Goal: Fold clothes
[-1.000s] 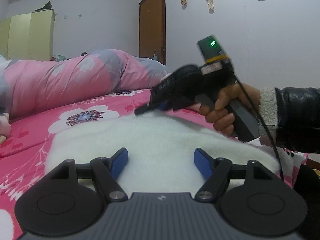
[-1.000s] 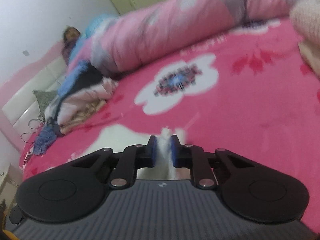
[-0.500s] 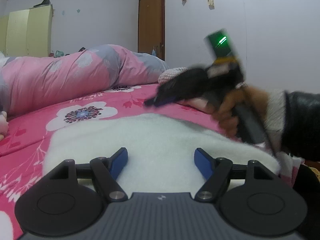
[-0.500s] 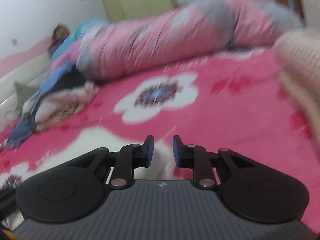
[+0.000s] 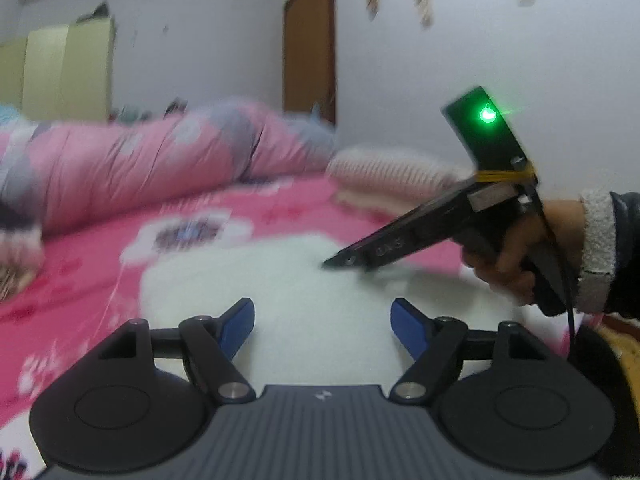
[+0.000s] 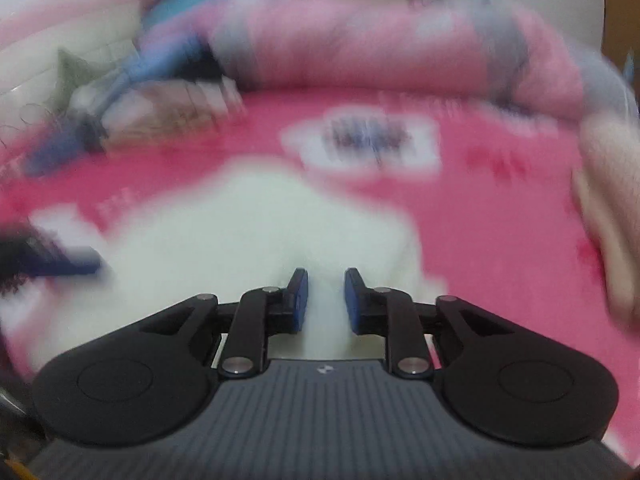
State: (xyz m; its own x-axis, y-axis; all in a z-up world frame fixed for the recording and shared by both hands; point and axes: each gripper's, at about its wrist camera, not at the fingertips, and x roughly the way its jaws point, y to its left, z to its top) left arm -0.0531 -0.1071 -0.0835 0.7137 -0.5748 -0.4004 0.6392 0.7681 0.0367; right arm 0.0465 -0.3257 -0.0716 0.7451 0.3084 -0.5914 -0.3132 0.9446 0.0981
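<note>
I find the white fleecy garment [image 5: 304, 280] lying flat on the pink floral bedspread [image 5: 80, 264]. My left gripper [image 5: 322, 322] sits above it, fingers spread wide and empty. My right gripper [image 6: 325, 300] is closing; through the blur, white fabric appears to lie between its narrow-set fingers.

pale lilac walls [image 5: 208, 40] enclose the room, with a brown door [image 5: 310, 44] at twelve o'clock and a yellow-green wardrobe [image 5: 64, 72] at ten o'clock. a bed in a pink floral sheet [image 5: 80, 272] fills the lower half, a rolled pink quilt [image 5: 140, 168] lying across its far side.
</note>
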